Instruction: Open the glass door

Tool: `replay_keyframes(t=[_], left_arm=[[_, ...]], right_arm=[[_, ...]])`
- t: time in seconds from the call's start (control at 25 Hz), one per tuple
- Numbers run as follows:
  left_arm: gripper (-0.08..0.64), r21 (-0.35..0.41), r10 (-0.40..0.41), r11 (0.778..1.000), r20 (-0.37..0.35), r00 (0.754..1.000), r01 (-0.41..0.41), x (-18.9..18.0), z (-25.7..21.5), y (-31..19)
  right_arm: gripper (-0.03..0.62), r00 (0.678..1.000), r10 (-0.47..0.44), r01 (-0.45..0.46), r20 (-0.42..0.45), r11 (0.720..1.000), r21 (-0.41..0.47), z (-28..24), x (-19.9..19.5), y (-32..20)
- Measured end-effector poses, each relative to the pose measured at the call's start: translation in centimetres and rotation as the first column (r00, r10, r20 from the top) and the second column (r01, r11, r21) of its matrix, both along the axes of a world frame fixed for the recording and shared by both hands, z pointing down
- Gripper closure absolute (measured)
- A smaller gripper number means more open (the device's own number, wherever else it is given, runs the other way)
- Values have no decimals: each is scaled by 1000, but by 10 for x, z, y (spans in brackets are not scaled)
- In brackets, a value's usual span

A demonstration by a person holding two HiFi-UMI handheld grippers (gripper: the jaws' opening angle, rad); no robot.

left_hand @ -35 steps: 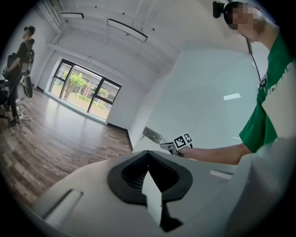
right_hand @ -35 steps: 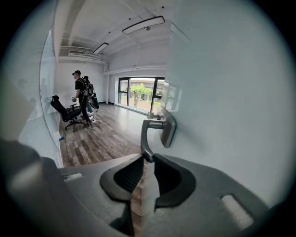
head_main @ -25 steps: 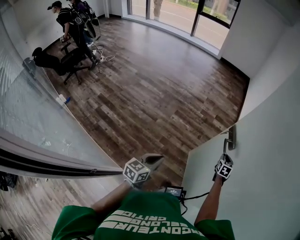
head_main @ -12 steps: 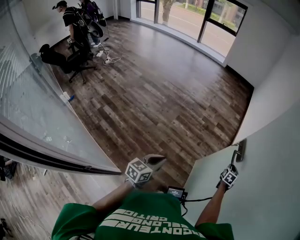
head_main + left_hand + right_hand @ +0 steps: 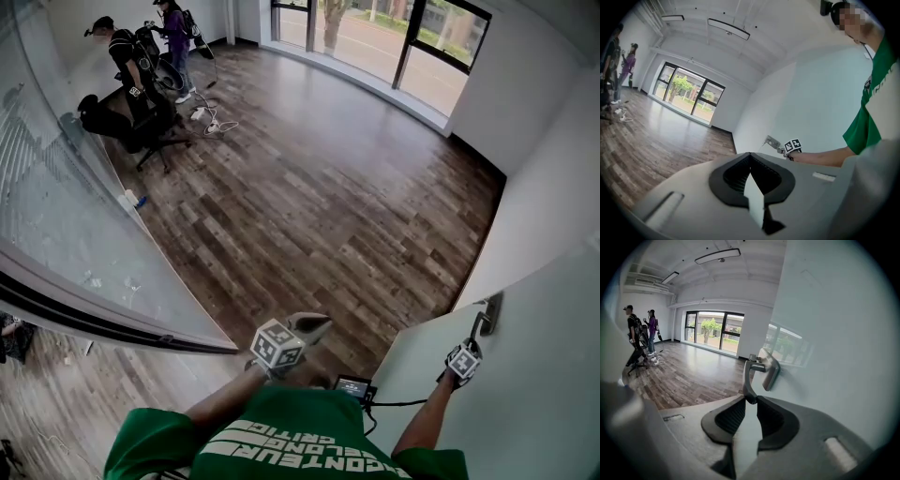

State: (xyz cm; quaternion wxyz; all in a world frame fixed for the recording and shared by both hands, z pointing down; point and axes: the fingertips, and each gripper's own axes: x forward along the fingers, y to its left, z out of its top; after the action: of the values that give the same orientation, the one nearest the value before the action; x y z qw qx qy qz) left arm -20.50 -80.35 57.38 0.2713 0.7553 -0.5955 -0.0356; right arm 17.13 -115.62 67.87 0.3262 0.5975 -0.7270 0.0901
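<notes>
Down at 4 o'clock in the head view, our right gripper (image 5: 472,339) is clamped on the tip of the handle (image 5: 759,365) on the glass door (image 5: 539,375), lever running toward 12 o'clock from the jaws, while our left gripper (image 5: 311,326) idles at 6, pressed together, empty, well apart.

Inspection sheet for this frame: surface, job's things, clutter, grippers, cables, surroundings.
Surface: wood floor.
Job's things: glass door, lever handle on it.
Clutter: office chair at far left.
Grippers: right gripper shut on the handle's end; left gripper shut, nothing between its fingers.
Cables: black lead to the right gripper; loose cords near the chair.
Surroundings: two people, windows, glass partition.
</notes>
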Motion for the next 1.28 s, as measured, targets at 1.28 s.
replay_keyframes(t=[1.28], left_arm=[[543,33,-135,990,21,991,135,-35,-14,5]], right_arm=[[482,973,-224,216,62,969,120,-50,-97,33]])
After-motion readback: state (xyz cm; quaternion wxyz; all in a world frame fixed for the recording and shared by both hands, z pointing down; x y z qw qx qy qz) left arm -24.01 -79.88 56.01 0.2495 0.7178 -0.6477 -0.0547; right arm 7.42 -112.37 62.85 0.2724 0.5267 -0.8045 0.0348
